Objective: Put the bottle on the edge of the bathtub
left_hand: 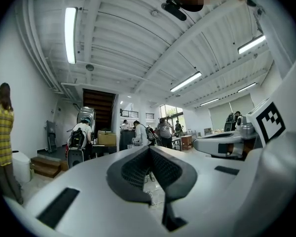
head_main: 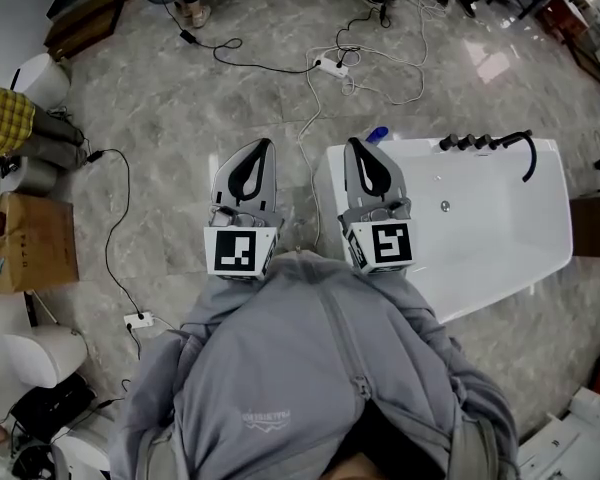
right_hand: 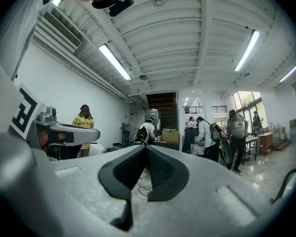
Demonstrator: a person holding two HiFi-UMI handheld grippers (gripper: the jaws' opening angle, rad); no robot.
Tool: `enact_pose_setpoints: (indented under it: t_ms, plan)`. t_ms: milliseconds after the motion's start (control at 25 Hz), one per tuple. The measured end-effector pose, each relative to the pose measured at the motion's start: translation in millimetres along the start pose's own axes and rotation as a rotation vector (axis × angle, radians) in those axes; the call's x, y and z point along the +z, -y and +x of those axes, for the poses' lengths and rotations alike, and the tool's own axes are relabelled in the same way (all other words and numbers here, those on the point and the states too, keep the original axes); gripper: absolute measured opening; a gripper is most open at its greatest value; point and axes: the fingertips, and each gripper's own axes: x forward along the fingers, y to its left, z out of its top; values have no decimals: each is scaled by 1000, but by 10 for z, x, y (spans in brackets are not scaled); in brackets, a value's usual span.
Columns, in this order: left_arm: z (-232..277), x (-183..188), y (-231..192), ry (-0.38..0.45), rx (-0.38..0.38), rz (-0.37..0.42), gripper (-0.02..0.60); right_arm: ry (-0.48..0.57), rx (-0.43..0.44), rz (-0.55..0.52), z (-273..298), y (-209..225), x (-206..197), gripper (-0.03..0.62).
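Only the blue top of the bottle (head_main: 377,134) shows in the head view. It stands at the far left corner of the tub (head_main: 500,218), just past the tip of my right tongs (right_hand: 147,147). These tongs hide its base, so I cannot tell whether it sits squarely on the rim. Neither pair touches it.

My right tongs are closed tip to tip with nothing between the pads. My left tongs (left_hand: 149,148) are closed the same way and are also empty. I hold both level, side by side and a little apart, the right pair over the tub's left end and the left pair over bare floor (head_main: 180,108).

The tub's rim is flat and white. It is bare along the near side and the right end, and the taps (head_main: 480,142) and a dark spout line the far edge.

The floor is grey marbled tile. To the left of the tub it is open, apart from cables (head_main: 310,108) running to a power strip (head_main: 331,65), and another cable trails at far left. A box (head_main: 35,243) and a yellow-checked sleeve (head_main: 2,113) sit at the left margin.

Ahead, the gripper views show a white hall with strip lights (left_hand: 70,33), a dark stair (right_hand: 163,105), and people (right_hand: 235,137) standing at tables well off.
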Motion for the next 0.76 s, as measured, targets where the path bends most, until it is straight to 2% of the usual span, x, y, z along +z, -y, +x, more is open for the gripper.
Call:
enact_pose_setpoints:
  t_ms: [360,760]
  plan:
    - [-212,-107,116,-15,-52,-9,5,-17,-3,10,-152,-203,-61,3]
    - [-165,-128,329,-2,-61,2,5,-11,-9,18,-262,-76,-114,3]
